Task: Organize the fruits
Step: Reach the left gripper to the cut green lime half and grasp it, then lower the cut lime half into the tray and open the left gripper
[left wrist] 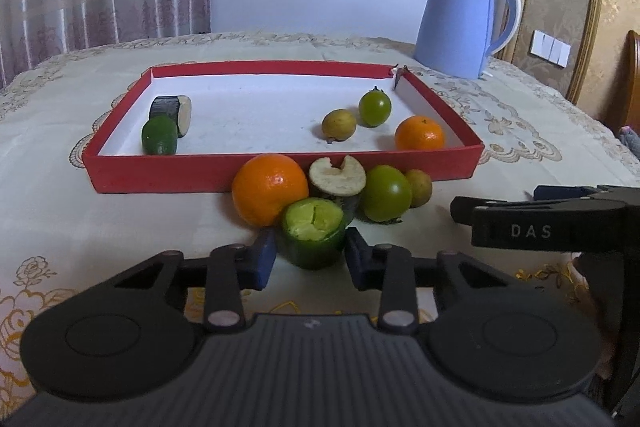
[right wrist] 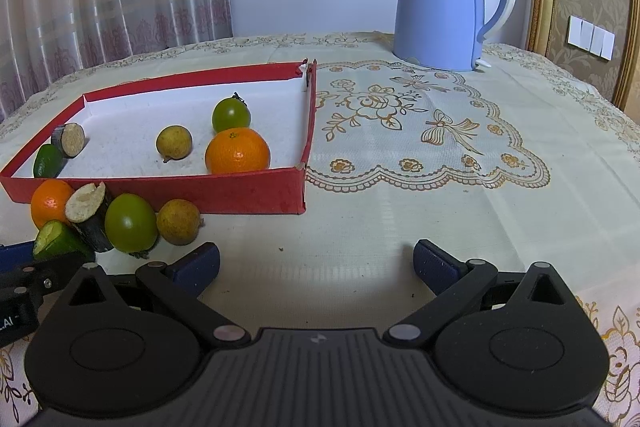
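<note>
left gripper (left wrist: pixel 310 259): closed on cut green fruit piece (left wrist: pixel 314 233), on tablecloth (right wrist: pixel 400 207) just in front of red tray (left wrist: pixel 280 173) | right gripper (right wrist: pixel 316 263): open, holding nothing | in tray 5: 1 orange (left wrist: pixel 419 133), 1 green tomato (left wrist: pixel 375 107), 1 yellowish fruit (left wrist: pixel 338 124), 1 green piece (left wrist: pixel 159 135), 1 dark-skinned slice (left wrist: pixel 172 110) | outside 5: 1 large orange (left wrist: pixel 268 189), 1 round green fruit (left wrist: pixel 386 193), 1 brownish fruit (left wrist: pixel 421 187), 1 pale-faced slice (left wrist: pixel 338 177), the gripped piece | 1 blue kettle (right wrist: pixel 440 3)

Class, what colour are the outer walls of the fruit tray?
Red tray, white inside; clearest in the right wrist view.
</note>
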Motion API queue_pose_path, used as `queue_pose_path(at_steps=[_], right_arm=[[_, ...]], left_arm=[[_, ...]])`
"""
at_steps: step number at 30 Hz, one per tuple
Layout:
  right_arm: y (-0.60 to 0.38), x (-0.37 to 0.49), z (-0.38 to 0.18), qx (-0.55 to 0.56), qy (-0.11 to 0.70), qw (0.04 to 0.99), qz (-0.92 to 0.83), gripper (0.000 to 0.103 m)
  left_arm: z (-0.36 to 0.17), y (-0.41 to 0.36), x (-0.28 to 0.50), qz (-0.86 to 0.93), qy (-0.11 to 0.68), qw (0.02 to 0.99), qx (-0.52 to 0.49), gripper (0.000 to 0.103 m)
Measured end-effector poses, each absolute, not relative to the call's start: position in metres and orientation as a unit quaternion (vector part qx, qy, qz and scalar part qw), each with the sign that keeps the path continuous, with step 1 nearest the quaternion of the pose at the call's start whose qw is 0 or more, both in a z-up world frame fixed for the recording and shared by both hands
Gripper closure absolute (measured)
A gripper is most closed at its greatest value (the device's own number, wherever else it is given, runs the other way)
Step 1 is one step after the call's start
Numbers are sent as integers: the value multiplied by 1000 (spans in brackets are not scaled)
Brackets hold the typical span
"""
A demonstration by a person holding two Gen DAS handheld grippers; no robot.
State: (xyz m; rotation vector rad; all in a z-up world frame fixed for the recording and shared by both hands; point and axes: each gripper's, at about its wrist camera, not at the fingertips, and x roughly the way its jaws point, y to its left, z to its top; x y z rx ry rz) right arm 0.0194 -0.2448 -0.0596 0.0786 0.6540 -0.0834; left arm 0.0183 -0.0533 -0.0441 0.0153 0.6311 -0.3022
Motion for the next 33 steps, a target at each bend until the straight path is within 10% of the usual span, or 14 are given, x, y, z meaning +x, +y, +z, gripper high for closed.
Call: queue_pose_path(at_steps=[33], right_arm=[[-244, 20, -61, 33, 323, 945, -43, 0]], left_arm=[[2, 0, 78, -119, 263, 957, -18, 74]])
